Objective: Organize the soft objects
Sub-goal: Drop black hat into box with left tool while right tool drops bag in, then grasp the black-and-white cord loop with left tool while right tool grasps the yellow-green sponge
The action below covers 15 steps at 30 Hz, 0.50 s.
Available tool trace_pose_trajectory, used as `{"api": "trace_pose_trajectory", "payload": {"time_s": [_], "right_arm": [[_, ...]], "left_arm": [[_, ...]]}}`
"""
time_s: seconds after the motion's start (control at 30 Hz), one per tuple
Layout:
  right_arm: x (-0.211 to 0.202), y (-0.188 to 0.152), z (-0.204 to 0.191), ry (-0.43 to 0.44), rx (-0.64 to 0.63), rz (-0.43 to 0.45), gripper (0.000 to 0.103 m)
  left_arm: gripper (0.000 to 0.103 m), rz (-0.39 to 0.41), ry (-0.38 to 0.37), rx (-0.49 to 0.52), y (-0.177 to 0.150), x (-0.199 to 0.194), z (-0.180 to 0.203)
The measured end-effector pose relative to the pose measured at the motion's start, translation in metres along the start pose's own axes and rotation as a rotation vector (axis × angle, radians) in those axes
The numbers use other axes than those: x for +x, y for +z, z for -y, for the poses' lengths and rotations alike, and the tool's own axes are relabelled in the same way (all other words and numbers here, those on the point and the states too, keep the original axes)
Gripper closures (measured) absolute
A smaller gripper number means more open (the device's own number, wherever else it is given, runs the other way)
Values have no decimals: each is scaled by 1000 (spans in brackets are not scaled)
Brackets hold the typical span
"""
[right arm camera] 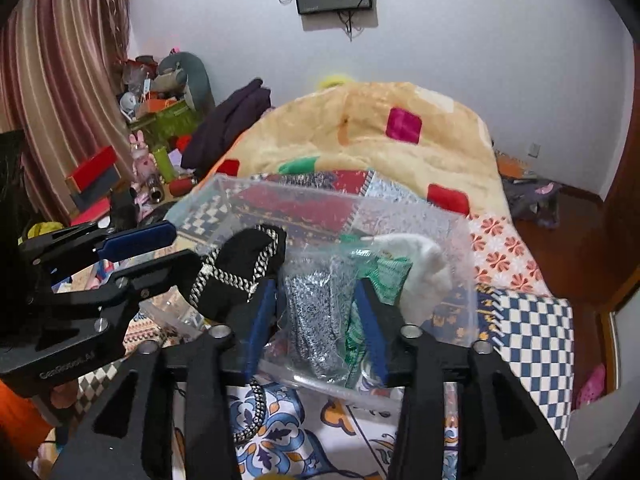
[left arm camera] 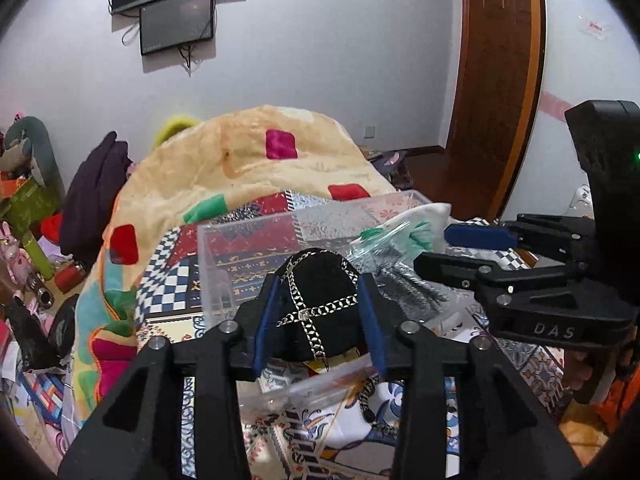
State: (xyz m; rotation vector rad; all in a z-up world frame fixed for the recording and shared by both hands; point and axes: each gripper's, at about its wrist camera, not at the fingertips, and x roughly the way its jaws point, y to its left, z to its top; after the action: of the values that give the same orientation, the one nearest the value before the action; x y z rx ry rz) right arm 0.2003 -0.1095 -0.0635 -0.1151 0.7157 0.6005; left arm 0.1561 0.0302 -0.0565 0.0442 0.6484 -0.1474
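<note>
My left gripper (left arm camera: 320,292) is shut on a black soft pouch with silver chain trim (left arm camera: 316,300) and holds it over the near rim of a clear plastic bin (left arm camera: 248,236) on the bed. It also shows in the right wrist view (right arm camera: 236,272). My right gripper (right arm camera: 316,300) is shut on a clear bag of grey speckled and green fabric (right arm camera: 316,320), with a white fluffy piece (right arm camera: 420,272) behind it, held over the same bin (right arm camera: 224,200). The two grippers are side by side; the right one shows in the left wrist view (left arm camera: 452,248).
The bin sits on a patchwork bedspread (right arm camera: 532,332). A heaped yellow blanket with coloured squares (left arm camera: 240,160) rises behind it. Cluttered boxes and toys (right arm camera: 152,144) stand at the left by the curtain. A wooden door (left arm camera: 496,80) is at the right.
</note>
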Motion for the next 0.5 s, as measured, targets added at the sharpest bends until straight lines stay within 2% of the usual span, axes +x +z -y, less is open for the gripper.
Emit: {"api": "trace_pose_trajectory", "payload": {"time_s": [0.13,0.2,0.27,0.37,0.5], "right_arm": [[-22,2,-5,-13,-14,49,46],[-29,1,-5,-14,-14,67,36],[-40,0,-6,-12,-5,86,20],[-50,-4,-7,-9,1,92,16],[-59,-15,-8,-16,-7,78,12]], "left_arm": [[46,29,9,0,0,-22,3],[31,46,21,0,0,-33,5],[23,58,28,-5,-2,-42,6],[6,64,45,-12,-7,-53,7],[3,40,59,-12,-17,-58,8]]}}
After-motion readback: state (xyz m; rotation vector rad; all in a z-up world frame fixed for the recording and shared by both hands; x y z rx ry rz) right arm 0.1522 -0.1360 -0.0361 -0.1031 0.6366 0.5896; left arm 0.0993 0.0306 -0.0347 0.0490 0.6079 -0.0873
